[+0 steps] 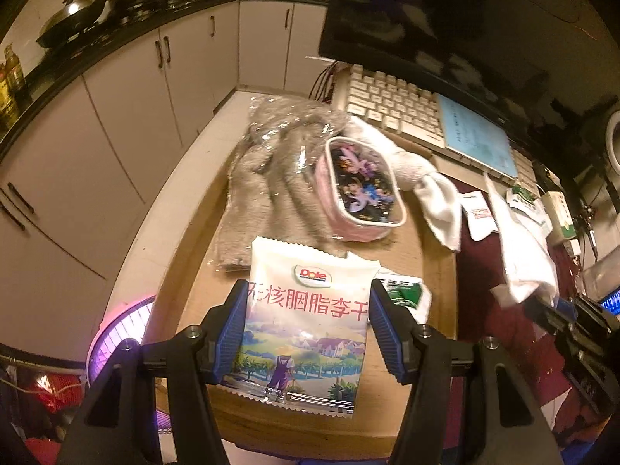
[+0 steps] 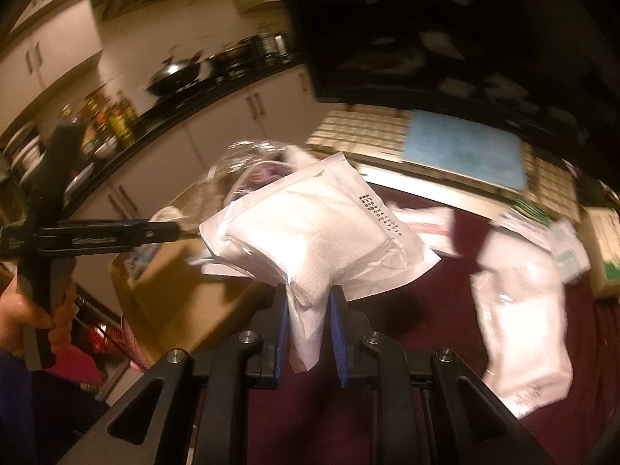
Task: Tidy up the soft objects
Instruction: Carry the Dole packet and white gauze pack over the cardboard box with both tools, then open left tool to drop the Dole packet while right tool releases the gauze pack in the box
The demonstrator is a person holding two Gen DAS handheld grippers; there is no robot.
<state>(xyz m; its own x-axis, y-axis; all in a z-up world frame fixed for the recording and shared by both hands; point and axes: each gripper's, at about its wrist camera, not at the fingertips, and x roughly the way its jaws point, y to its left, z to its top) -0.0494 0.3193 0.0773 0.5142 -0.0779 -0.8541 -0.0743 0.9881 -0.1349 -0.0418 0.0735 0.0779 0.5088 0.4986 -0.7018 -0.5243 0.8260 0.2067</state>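
Right now right gripper pinches the white gauze pack, carried right of the wooden board; left gripper straddles the Dole snack bag, jaws wide.

white snack bag — painted orchard scene, pink pouch, maroon cloth

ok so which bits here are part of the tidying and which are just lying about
Job: white Dole snack pouch between left tongs; white gauze packet in right tongs; grey fluffy cloth in plastic; pink clear-topped pouch.

Lying about: cream keyboard; blue booklet; black wok.
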